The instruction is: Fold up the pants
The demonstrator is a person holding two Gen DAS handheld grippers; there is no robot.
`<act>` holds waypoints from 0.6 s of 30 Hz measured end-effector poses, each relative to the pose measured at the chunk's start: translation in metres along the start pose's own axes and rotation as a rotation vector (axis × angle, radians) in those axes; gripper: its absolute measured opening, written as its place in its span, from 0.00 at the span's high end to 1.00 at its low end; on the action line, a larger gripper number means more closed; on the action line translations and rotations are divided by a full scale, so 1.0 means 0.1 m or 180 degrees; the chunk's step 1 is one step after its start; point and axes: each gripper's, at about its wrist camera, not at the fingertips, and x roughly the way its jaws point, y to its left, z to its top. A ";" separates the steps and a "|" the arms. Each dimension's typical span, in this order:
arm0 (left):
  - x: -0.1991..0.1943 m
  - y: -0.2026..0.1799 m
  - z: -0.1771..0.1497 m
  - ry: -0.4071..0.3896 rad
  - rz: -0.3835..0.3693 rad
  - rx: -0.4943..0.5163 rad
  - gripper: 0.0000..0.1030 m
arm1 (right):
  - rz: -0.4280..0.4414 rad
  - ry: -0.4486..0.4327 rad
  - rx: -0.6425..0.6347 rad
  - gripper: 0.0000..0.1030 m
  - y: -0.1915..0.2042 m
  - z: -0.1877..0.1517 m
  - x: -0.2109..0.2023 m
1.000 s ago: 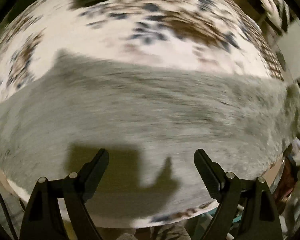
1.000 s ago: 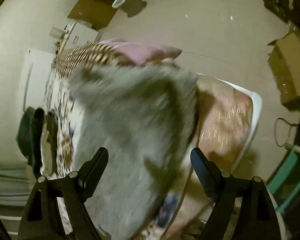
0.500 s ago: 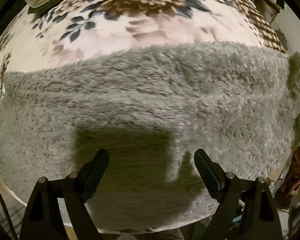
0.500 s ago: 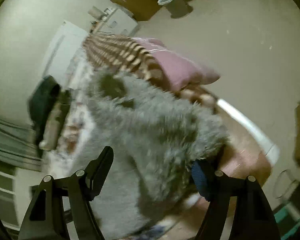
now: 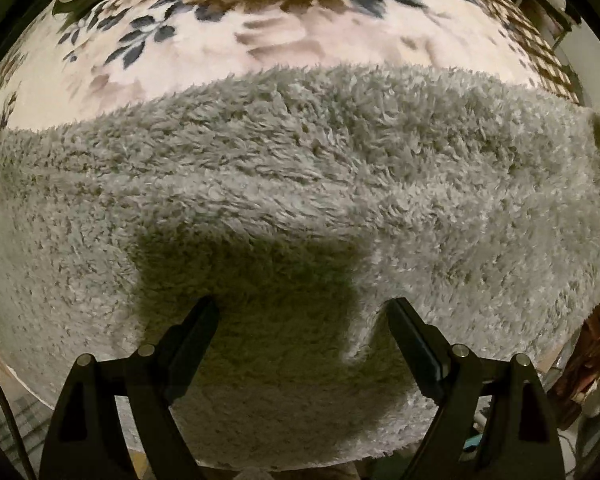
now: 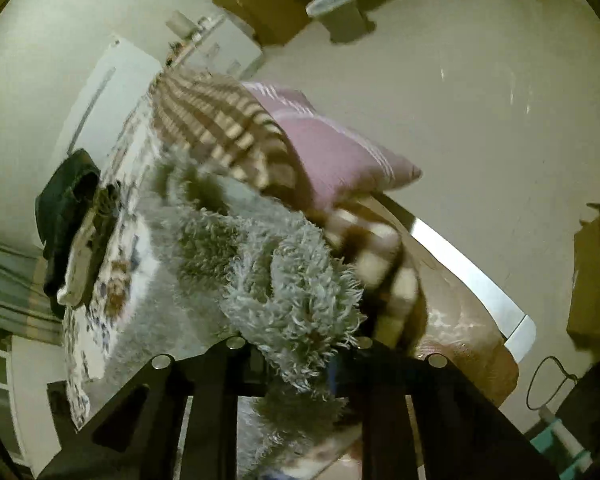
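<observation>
Fluffy grey fleece pants (image 5: 300, 184) lie spread on a bed with a floral blanket (image 5: 260, 32). The left tool (image 5: 304, 320) hovers above them, jaws wide, empty. The right tool (image 6: 296, 356) is closing on a bunched edge; a shallow pinch could slip off the fleece when lifted.

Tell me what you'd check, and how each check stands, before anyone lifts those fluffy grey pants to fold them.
1. Right gripper has fabric: ok, jaws closing with a bunch of the grey pants between them.
2. Left gripper has fabric: not ok, open above the pants, nothing between its fingers.
3. Pants lie flat on the floral blanket: ok under the left gripper.
4. Pink pillow out of the way: cannot tell.
</observation>
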 end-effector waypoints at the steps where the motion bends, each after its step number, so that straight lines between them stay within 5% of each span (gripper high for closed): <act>1: -0.02 0.04 -0.01 -0.0012 -0.0021 -0.0015 0.16 | 0.0009 -0.0073 -0.0016 0.82 0.08 -0.02 -0.09; 10: -0.46 0.53 -0.16 -0.0174 -0.0351 -0.0309 0.16 | 0.0345 -0.0237 -0.0496 0.82 1.22 -0.29 -0.68; 14: -0.74 1.14 -0.36 -0.0289 -0.0409 -0.0606 0.16 | 0.0525 0.0011 -0.1127 0.82 2.16 -0.69 -0.58; 18: -0.94 2.01 -0.72 -0.0390 -0.0321 -0.0990 0.16 | 0.0728 0.0489 -0.1689 0.82 3.12 -1.47 -0.18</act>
